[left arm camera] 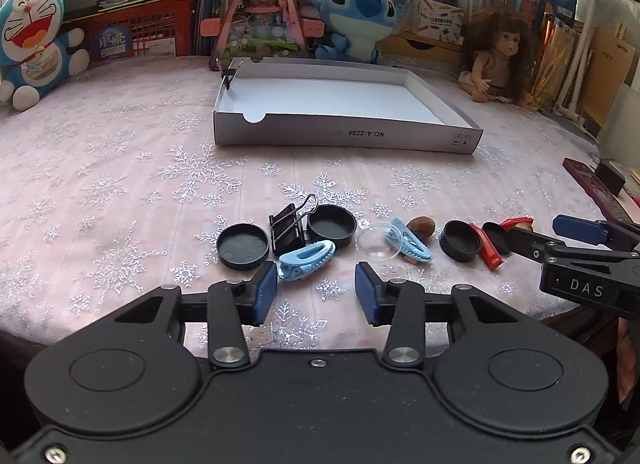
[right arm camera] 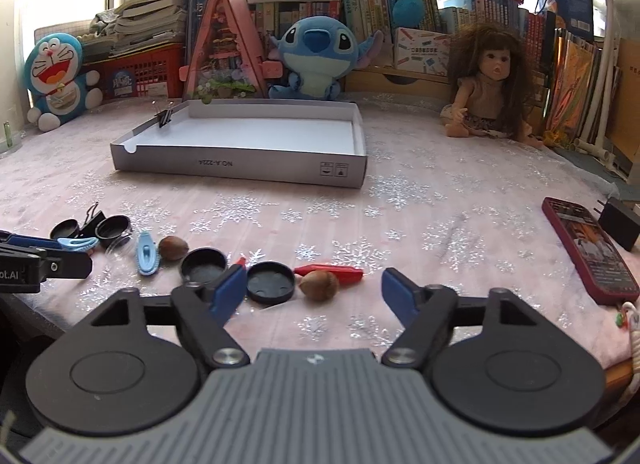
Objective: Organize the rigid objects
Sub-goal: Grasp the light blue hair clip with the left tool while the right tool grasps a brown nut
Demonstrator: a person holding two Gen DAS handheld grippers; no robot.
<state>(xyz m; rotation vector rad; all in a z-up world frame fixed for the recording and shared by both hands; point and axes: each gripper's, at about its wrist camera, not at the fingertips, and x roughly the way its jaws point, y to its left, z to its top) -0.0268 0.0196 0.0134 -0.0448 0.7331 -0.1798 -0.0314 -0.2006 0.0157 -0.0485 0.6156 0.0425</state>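
A row of small things lies on the pink snowflake cloth: black caps (left arm camera: 243, 246), a black binder clip (left arm camera: 288, 224), two light blue clips (left arm camera: 306, 260), a clear lid (left arm camera: 376, 246), nuts (right arm camera: 319, 284) and red clips (right arm camera: 332, 270). My left gripper (left arm camera: 316, 284) is open just short of the nearer blue clip, which lies by its left pad (left arm camera: 266, 292). My right gripper (right arm camera: 312, 288) is open low over the cloth, with a black cap (right arm camera: 271, 282) and a nut between its fingers, untouched. The white box tray (left arm camera: 344, 132) stands behind, a small binder clip (left arm camera: 228, 76) on its left wall.
A red-cased phone (right arm camera: 590, 252) and a black charger (right arm camera: 618, 224) lie at the right edge. A doll (right arm camera: 492, 84), plush toys (right arm camera: 316, 52), red baskets and books line the back. Bare cloth lies between the row and the tray.
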